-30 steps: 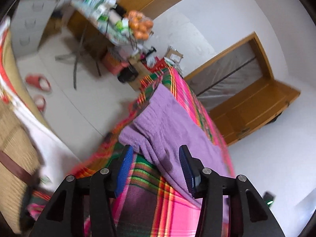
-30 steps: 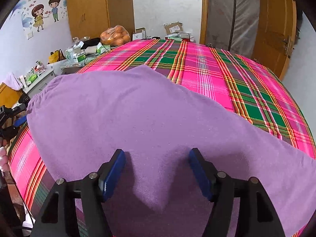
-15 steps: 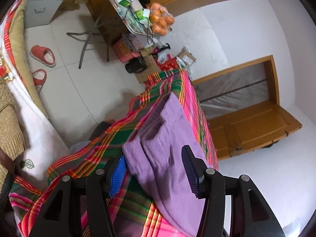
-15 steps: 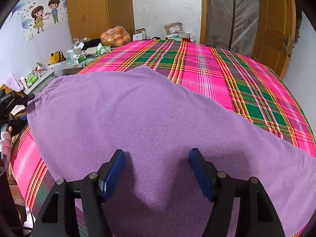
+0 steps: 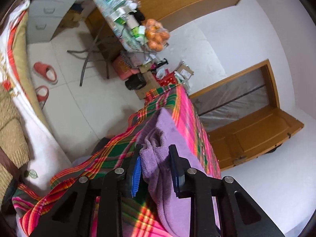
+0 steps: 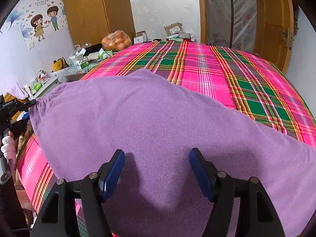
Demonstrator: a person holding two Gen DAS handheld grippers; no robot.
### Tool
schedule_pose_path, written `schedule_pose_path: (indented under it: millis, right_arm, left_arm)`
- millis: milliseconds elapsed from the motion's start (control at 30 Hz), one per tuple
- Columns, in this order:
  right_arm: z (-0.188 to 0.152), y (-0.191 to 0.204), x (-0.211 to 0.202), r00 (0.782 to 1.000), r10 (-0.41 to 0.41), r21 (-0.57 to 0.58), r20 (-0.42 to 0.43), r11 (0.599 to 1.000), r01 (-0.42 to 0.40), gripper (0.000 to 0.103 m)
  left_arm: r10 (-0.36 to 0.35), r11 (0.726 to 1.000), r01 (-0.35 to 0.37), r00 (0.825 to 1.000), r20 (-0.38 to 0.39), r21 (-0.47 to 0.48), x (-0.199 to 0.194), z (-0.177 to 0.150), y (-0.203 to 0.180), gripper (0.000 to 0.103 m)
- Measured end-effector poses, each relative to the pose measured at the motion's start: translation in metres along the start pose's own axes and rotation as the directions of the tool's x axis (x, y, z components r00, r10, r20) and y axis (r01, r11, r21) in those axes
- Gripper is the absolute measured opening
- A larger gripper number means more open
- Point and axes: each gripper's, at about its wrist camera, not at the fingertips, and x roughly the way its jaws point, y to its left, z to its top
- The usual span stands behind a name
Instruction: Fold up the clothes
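A purple fleece garment point(image 6: 158, 118) lies spread over the pink and green plaid bed cover point(image 6: 227, 73). In the left wrist view its gathered edge point(image 5: 156, 154) is bunched between the blue pads of my left gripper point(image 5: 155, 164). The jaws are closing, and the pads press on the cloth from both sides. The right wrist view shows that same gripper point(image 6: 27, 106) pinching the garment's left corner at the bed's edge, with a hand point(image 6: 7, 148) on its handle. My right gripper point(image 6: 156, 169) hovers open just over the garment's near middle, with nothing between its fingers.
Left of the bed stands a cluttered folding table point(image 5: 126, 29) with boxes and a bag of oranges point(image 5: 157, 36). Red slippers point(image 5: 45, 73) lie on the tiled floor. A wooden wardrobe point(image 6: 88, 13) and a door point(image 6: 276, 25) stand beyond the bed.
My left gripper's jaws have narrowed from wide apart onto the purple garment's edge, and the edge has bunched and lifted a little. The right gripper has held still and open.
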Motion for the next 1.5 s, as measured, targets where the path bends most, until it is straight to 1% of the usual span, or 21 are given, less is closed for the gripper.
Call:
schedule_pose_path:
  millis: [167, 267, 367, 467, 567, 633, 733, 867, 933, 1000, 1067, 1100, 1133, 1167, 1200, 1267, 1333, 1367, 1400, 1467, 1500]
  right_arm:
    - [0.0, -0.006, -0.002, 0.999, 0.04, 0.037, 0.012, 0.999, -0.04, 0.069]
    - [0.0, -0.011, -0.003, 0.997, 0.068, 0.064, 0.022, 0.996, -0.069, 0.069]
    - [0.0, -0.015, -0.004, 0.995, 0.093, 0.088, 0.032, 0.991, -0.096, 0.069]
    - [0.0, -0.019, -0.004, 0.992, 0.117, 0.113, 0.044, 0.986, -0.121, 0.069]
    - [-0.001, -0.025, -0.005, 0.988, 0.145, 0.145, 0.06, 0.978, -0.152, 0.067]
    - [-0.002, -0.03, -0.006, 0.985, 0.157, 0.171, 0.072, 0.971, -0.167, 0.064]
    - [-0.005, -0.04, -0.008, 0.98, 0.169, 0.233, 0.101, 0.954, -0.188, 0.056]
    - [-0.008, -0.057, -0.012, 0.978, 0.15, 0.329, 0.143, 0.925, -0.19, 0.055]
    - [-0.009, -0.067, -0.013, 0.976, 0.146, 0.378, 0.163, 0.904, -0.198, 0.055]
    - [-0.011, -0.076, -0.013, 0.972, 0.151, 0.416, 0.178, 0.884, -0.214, 0.055]
    - [-0.012, -0.08, -0.012, 0.969, 0.16, 0.432, 0.186, 0.873, -0.227, 0.055]
    - [-0.011, -0.08, -0.012, 0.97, 0.16, 0.431, 0.185, 0.873, -0.227, 0.055]
    - [-0.01, -0.079, -0.012, 0.97, 0.159, 0.43, 0.184, 0.874, -0.225, 0.055]
    - [-0.011, -0.078, -0.012, 0.97, 0.159, 0.43, 0.184, 0.874, -0.225, 0.055]
    - [-0.011, -0.077, -0.012, 0.97, 0.159, 0.43, 0.184, 0.875, -0.225, 0.055]
    - [-0.012, -0.077, -0.013, 0.969, 0.161, 0.43, 0.185, 0.874, -0.227, 0.055]
    - [-0.012, -0.077, -0.012, 0.969, 0.164, 0.427, 0.184, 0.875, -0.229, 0.056]
    - [-0.011, -0.077, -0.012, 0.969, 0.165, 0.425, 0.182, 0.876, -0.229, 0.057]
    - [-0.011, -0.077, -0.012, 0.969, 0.167, 0.423, 0.182, 0.877, -0.23, 0.057]
    - [-0.01, -0.076, -0.012, 0.968, 0.174, 0.418, 0.183, 0.877, -0.237, 0.059]
    - [-0.01, -0.076, -0.012, 0.967, 0.179, 0.416, 0.182, 0.877, -0.241, 0.06]
  left_arm:
    - [-0.044, 0.992, 0.042, 0.999, 0.012, 0.122, -0.003, 0.0, -0.041, 0.022]
    - [-0.086, 0.973, 0.087, 0.996, -0.014, 0.216, 0.001, -0.008, -0.075, 0.022]
    - [-0.121, 0.941, 0.134, 0.991, -0.06, 0.31, 0.012, -0.022, -0.111, 0.021]
    - [-0.149, 0.9, 0.183, 0.982, -0.116, 0.396, 0.022, -0.041, -0.146, 0.021]
    - [-0.174, 0.846, 0.245, 0.966, -0.19, 0.473, 0.034, -0.069, -0.179, 0.02]
    - [-0.181, 0.815, 0.281, 0.954, -0.238, 0.507, 0.04, -0.087, -0.195, 0.02]
    - [-0.182, 0.762, 0.339, 0.93, -0.319, 0.552, 0.051, -0.118, -0.212, 0.02]
    - [-0.163, 0.7, 0.405, 0.892, -0.421, 0.588, 0.065, -0.155, -0.219, 0.02]
    - [-0.145, 0.671, 0.437, 0.869, -0.472, 0.599, 0.072, -0.172, -0.22, 0.02]
    - [-0.124, 0.65, 0.457, 0.852, -0.509, 0.607, 0.076, -0.187, -0.22, 0.02]
    - [-0.1, 0.634, 0.472, 0.836, -0.54, 0.613, 0.083, -0.199, -0.22, 0.02]
    - [-0.084, 0.63, 0.477, 0.826, -0.557, 0.613, 0.086, -0.204, -0.219, 0.015]
    - [-0.064, 0.629, 0.481, 0.815, -0.577, 0.61, 0.088, -0.21, -0.216, 0.015]
    - [-0.042, 0.632, 0.484, 0.801, -0.597, 0.604, 0.092, -0.215, -0.213, 0.015]
    - [-0.022, 0.637, 0.483, 0.791, -0.611, 0.602, 0.094, -0.219, -0.21, 0.015]
    - [-0.002, 0.645, 0.477, 0.783, -0.622, 0.598, 0.099, -0.219, -0.205, 0.015]
    - [-0.021, 0.655, 0.484, 0.779, -0.627, 0.58, 0.091, -0.215, -0.2, 0.015]
    - [-0.037, 0.658, 0.488, 0.781, -0.624, 0.573, 0.084, -0.211, -0.198, 0.015]
    - [-0.064, 0.659, 0.491, 0.791, -0.608, 0.57, 0.075, -0.204, -0.197, 0.015]
    - [-0.114, 0.662, 0.482, 0.822, -0.558, 0.574, 0.057, -0.188, -0.195, 0.017]
    - [-0.128, 0.669, 0.457, 0.848, -0.515, 0.586, 0.049, -0.178, -0.191, 0.018]
